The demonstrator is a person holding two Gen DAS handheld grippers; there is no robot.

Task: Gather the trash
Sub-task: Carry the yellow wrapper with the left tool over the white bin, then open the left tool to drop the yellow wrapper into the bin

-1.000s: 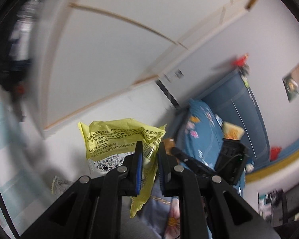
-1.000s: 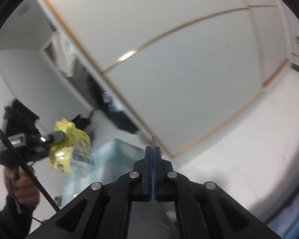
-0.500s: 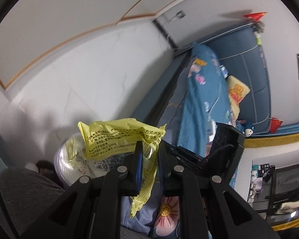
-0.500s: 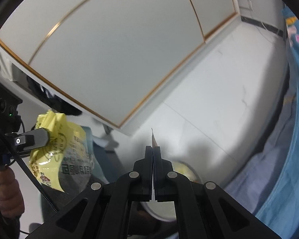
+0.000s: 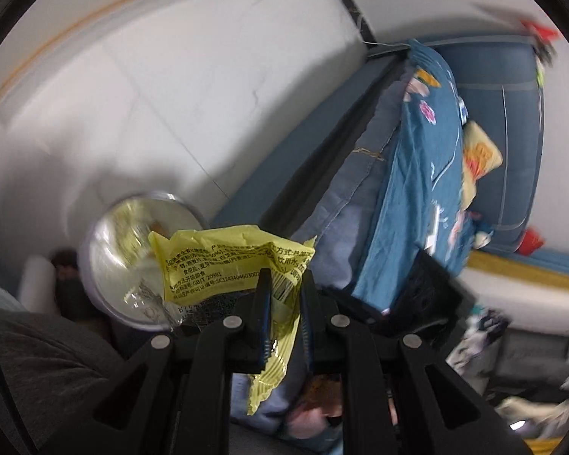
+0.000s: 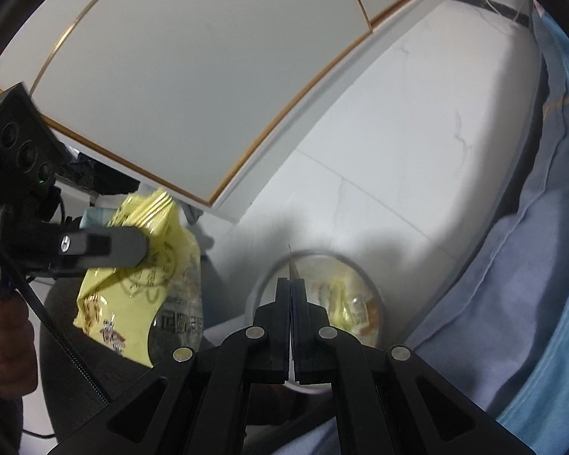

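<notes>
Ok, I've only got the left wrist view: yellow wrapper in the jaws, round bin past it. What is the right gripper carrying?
Observer: The right gripper is shut on a thin brownish scrap; what it is I cannot tell.
Operator: Where is it against the bin?
Observer: In the right wrist view its tips overlap the near rim of the bin.
Operator: And my wrapper's other face?
Observer: The yellow wrapper shows a cartoon print and a clear window there, and it hangs to the left of the bin in that view.
</notes>
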